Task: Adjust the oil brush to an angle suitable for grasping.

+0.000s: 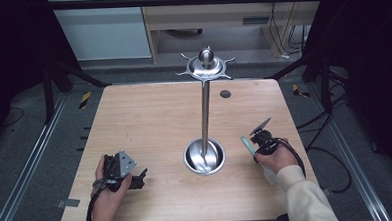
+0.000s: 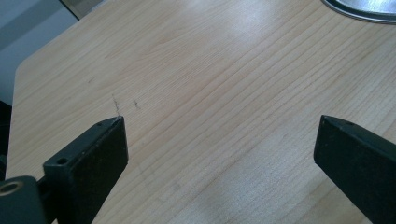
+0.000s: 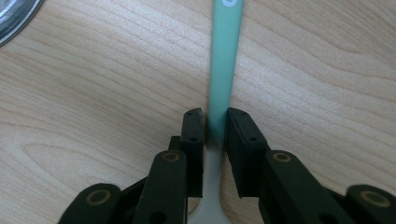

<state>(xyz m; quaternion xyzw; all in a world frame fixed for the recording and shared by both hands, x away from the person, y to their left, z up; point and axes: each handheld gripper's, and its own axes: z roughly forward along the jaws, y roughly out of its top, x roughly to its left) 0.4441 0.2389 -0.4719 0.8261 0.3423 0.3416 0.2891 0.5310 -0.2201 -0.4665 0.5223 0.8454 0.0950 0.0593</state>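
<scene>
1. Pale green flat-handled plastic utensil (image 3: 225, 56): lies on the table near its right edge, handle pointing away from the person, whitish wider end toward the person. Its working end is hidden, so whether spoon or spatula cannot be told. Judged to be the item in hand.
2. Right gripper (image 3: 215, 122): black jaws drawn close on either side of the green handle, pads against its flanks, clamped on it low at the tabletop; gripped on the narrow shaft, probably so it lifts without swinging.
3. Left gripper (image 1: 137, 177): jaws wide apart, nothing between them, resting at the table's left front; judged idle, kept out of the way.
4. Steel utensil stand (image 1: 204, 110): round dished base, upright pole, hooked crown on top; set mid-table, just beside the utensil, likely its hanging place.
5. Light wooden table (image 1: 149, 117): bears all items.
</scene>
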